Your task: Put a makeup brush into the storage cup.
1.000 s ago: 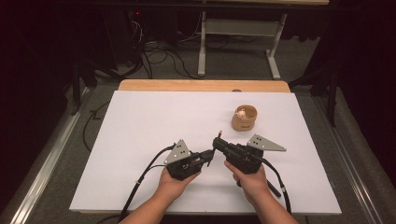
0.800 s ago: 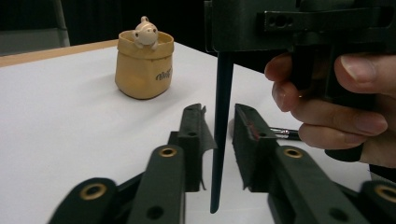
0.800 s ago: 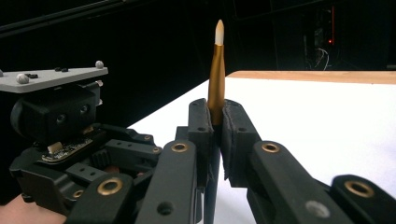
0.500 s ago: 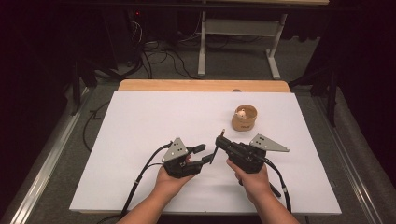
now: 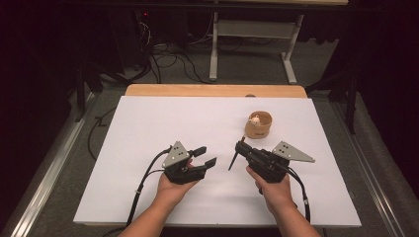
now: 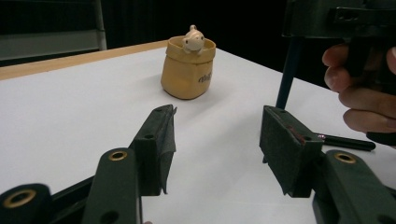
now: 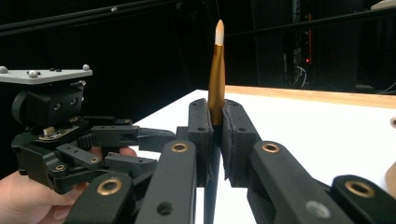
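1. Surface: a white, matte, rectangular sheet [image 5: 148, 148] covers the table. A strip of pale wood [image 5: 212, 90] shows along its far edge.
2. Room: the surroundings are dark. Grey floor lies beyond the table, with loose black cables [image 5: 168, 54] and a pale metal frame [image 5: 247, 34] at the far side. A metal rail [image 5: 47, 168] runs along the left.
3. Pot [image 5: 259, 125]: a small tan, sack-shaped vessel with a rolled rim and glossy finish. It stands upright on the far right part of the sheet. A small cream figure [image 6: 193, 37] sits at its mouth.
4. Brush [image 5: 233, 159]: a slim stick with a dark handle, a gold band and a pale pointed tip [image 7: 219, 28]. It is near the middle of the sheet, nearer than the pot and apart from it.
5. Right gripper [image 5: 241, 147]: black, with a grey three-cornered plate. Its jaws are closed flat on the brush, which crosses them upright in the right gripper view.
6. Left gripper [image 5: 205, 157]: black, same build, held just left of the brush. Its jaws have just been opening and stand about half apart. Nothing is between them. The pads [image 6: 159, 135] are flat, dark and rubbery.
7. A second dark stick [image 6: 345, 141] lies on the sheet under the right hand [image 5: 276, 190].
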